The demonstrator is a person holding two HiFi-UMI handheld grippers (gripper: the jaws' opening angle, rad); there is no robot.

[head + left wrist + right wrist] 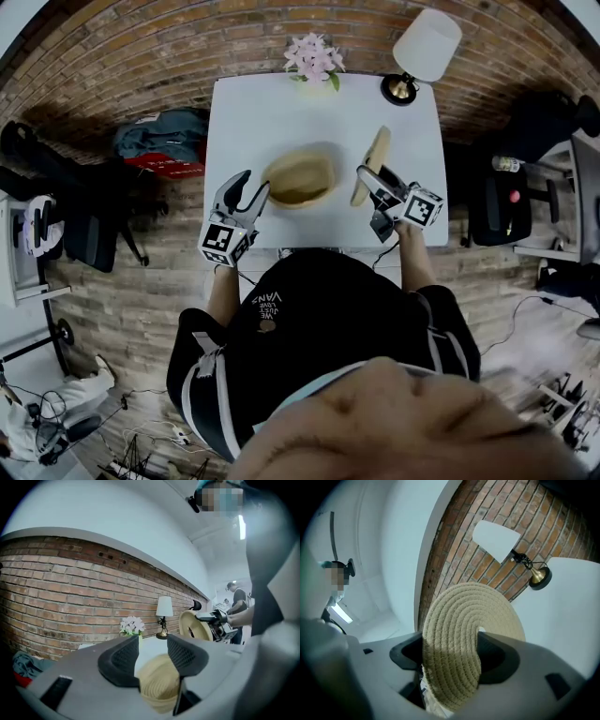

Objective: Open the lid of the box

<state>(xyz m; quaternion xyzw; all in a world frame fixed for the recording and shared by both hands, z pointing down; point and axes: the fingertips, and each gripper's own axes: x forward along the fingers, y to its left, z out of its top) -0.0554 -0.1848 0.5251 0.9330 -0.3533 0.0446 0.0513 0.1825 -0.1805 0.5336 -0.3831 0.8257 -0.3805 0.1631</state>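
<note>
At the near edge of the white table [234,103], the left gripper [251,190] hangs with jaws parted on nothing, just beside the left rim of the woven box [300,178]. The right gripper [366,175] is clenched on the coiled woven lid [376,161], held on edge to the box's right and clear of it. The box stands open mid-table, its inside shadowed. Bare tabletop lies beyond it, with the flowers [314,58] and lamp [424,47] at the far edge.

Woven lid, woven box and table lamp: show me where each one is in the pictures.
woven lid [461,620], right gripper view, middle of its coiled face.
woven box [300,180], head view, its open inside.
table lamp [427,44], head view, its white shade.
</note>
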